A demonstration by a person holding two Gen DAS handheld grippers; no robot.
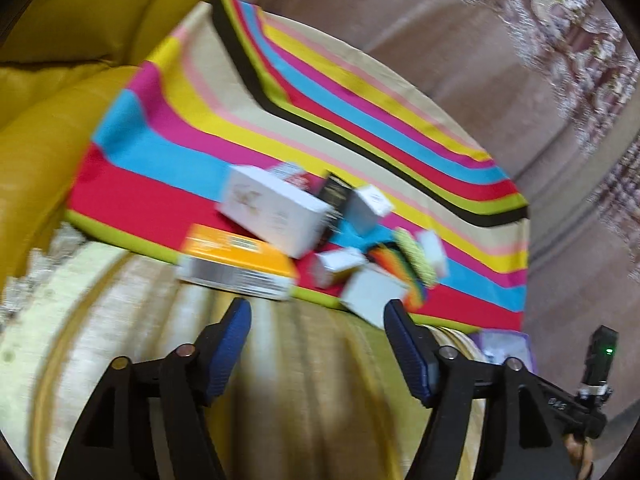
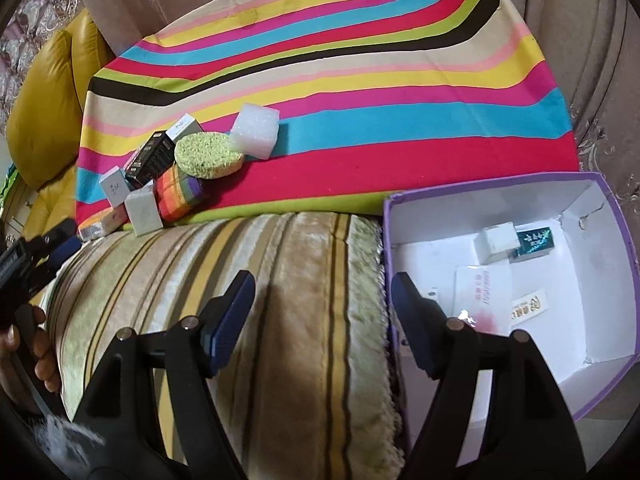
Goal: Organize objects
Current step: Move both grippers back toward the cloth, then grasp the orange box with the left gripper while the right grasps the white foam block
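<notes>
Grippers, left [image 1: 318, 316] and right [image 2: 323, 290], gape empty (small boxes [image 2: 144, 160] clustered on striped cloth [image 2: 360, 80]).

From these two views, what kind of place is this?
Probably a home living room: a yellow leather sofa, a striped cloth spread over soft furniture, and patterned curtains behind.

Yellow leather sofa [image 2: 44, 92], pale curtains [image 1: 460, 32] — striped plush cushion [image 2: 280, 320], bright striped cloth [image 2: 360, 80]

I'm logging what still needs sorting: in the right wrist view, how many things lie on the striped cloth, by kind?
Small boxes: 5
Sponges: 2 (green round, rainbow-striped)
Foam block: 1
Total: 8
More boxes may hide behind the pile.
</notes>
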